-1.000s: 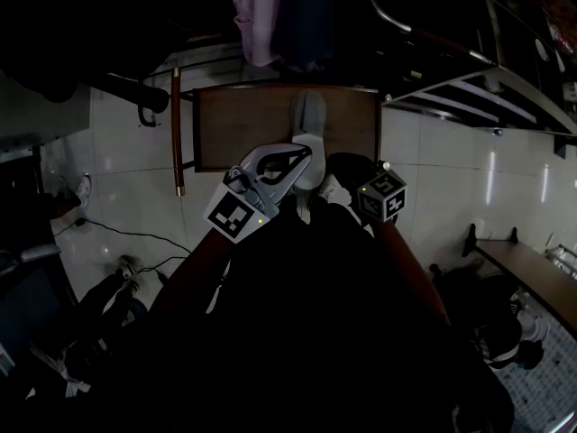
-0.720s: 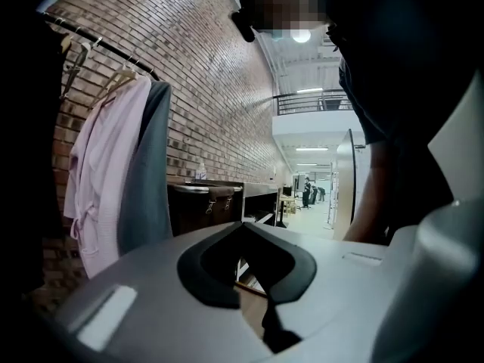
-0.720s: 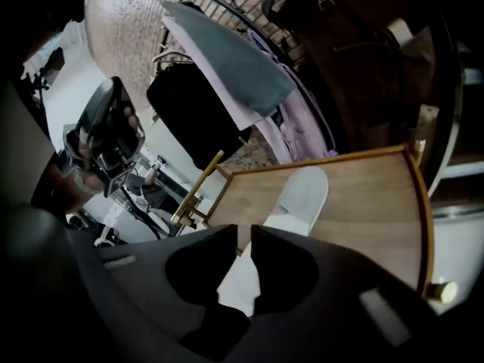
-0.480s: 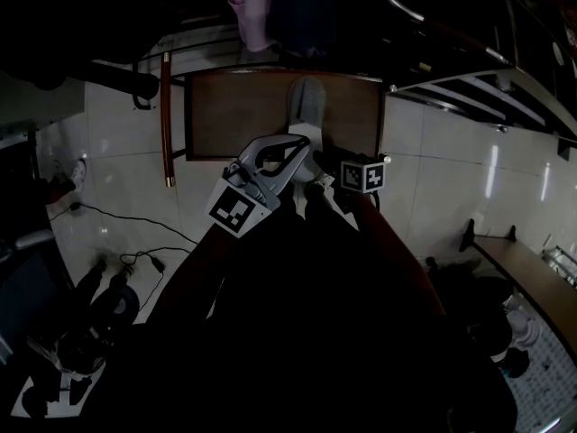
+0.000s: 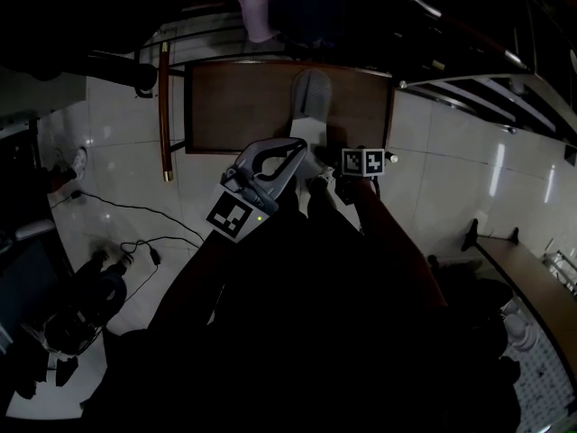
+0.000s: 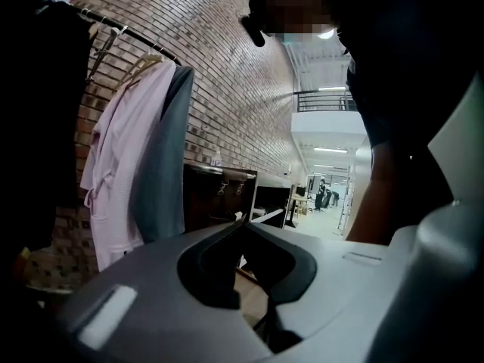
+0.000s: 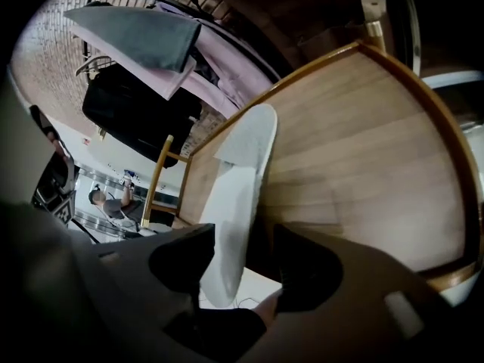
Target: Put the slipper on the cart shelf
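Note:
A pale grey slipper [image 5: 309, 97] lies lengthwise on the brown wooden cart shelf [image 5: 234, 106], its heel hanging over the near edge. In the right gripper view the slipper [image 7: 234, 203] runs away along the shelf [image 7: 363, 150]. My right gripper [image 7: 242, 259] straddles the heel and its jaws are opening, with a gap on the right side. It sits at the shelf's near edge [image 5: 326, 161] in the head view. My left gripper [image 5: 302, 149] hovers just left of the heel, shut and empty, its tips [image 6: 240, 221] meeting.
A pink robe [image 6: 121, 165] and a grey garment [image 6: 162, 157] hang on a rail by the brick wall behind the cart. A wooden cart post [image 5: 165, 106] stands at the left. Cables [image 5: 135, 242] trail over the tiled floor, and metal rails [image 5: 469, 70] rise at the right.
The right gripper's jaws have spread apart around the slipper's heel, and its marker cube has shifted left toward the shelf edge. The left gripper has stayed almost in place.

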The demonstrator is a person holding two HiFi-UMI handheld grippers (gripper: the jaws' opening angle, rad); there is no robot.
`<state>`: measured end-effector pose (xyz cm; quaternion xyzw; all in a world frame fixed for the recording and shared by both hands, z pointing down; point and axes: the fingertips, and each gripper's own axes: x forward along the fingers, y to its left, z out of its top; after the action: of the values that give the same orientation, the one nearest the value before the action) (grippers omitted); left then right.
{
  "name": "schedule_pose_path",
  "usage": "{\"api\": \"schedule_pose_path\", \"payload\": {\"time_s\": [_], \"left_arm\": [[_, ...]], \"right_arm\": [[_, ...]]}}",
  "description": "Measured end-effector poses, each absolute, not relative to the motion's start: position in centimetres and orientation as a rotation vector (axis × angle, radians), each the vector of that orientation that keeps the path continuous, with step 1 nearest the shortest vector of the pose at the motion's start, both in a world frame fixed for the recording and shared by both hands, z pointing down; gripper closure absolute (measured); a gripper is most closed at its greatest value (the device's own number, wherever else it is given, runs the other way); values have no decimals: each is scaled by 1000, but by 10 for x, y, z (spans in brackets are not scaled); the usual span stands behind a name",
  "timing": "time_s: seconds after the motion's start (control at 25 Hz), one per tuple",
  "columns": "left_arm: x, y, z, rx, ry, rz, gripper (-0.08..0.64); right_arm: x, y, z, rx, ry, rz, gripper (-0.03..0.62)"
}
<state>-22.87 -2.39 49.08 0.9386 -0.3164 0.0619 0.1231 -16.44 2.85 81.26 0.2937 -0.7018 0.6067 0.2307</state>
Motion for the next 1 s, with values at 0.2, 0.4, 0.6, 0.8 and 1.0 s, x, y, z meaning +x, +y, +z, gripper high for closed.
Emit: {"api": "schedule_pose_path", "payload": {"time_s": [0.2, 0.4, 0.6, 0.8, 1.0], "left_arm": [[-236, -24, 495, 2705, -955, 186, 557], [-245, -22, 499, 2681, -991, 208, 557], [-251, -19, 500, 2681, -1007, 222, 557], [-247, -19, 493, 2699, -1006, 212, 557], [-241, -22, 480, 2738, -987, 201, 558]], "right_arm": [[-176, 32, 820, 728, -1912, 1728, 359], [-177, 33, 822, 726, -1899, 1746, 462], [-174, 26, 807, 753, -1955, 1793, 503], [-163, 24, 782, 798, -2043, 1795, 523], [-148, 25, 747, 839, -2131, 1808, 525]]}}
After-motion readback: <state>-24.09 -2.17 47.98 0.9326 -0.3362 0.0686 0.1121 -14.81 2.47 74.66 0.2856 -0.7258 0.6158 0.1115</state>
